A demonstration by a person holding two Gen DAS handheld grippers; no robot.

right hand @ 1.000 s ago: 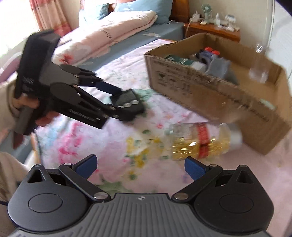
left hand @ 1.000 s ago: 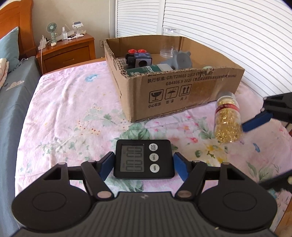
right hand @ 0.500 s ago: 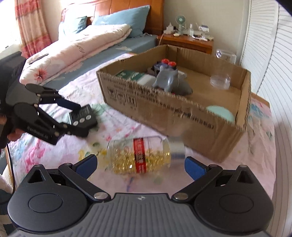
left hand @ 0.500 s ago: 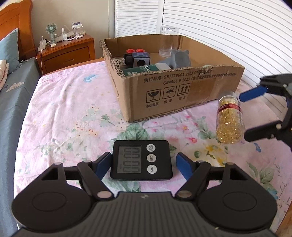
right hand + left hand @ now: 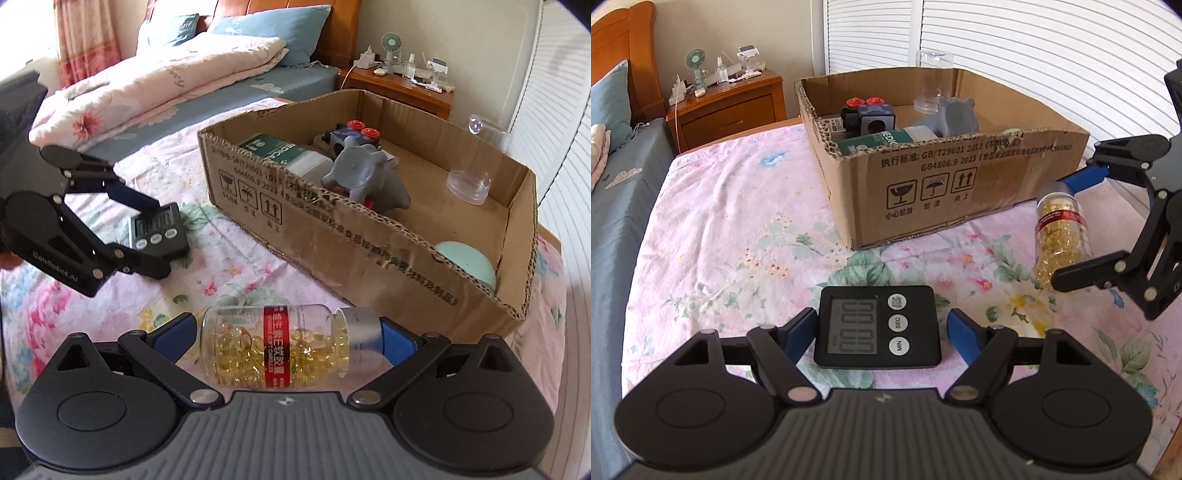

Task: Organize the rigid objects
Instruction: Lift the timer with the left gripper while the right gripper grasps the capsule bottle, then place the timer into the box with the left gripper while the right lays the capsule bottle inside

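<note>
Both grippers, left gripper (image 5: pixel 881 334) and right gripper (image 5: pixel 286 338), straddle unpacked items with jaws apart: timer (image 5: pixel 877 326), capsule bottle (image 5: pixel 284 350); cardboard box (image 5: pixel 369 236) ahead already holds several.

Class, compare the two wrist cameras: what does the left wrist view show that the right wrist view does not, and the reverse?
Only the left wrist view shows the timer squarely between the left gripper's open pads.

Only the right wrist view shows the pink quilt and the round mint object in the box's corner.

Both show the cardboard box, grey toy, capsule bottle and nightstand.
</note>
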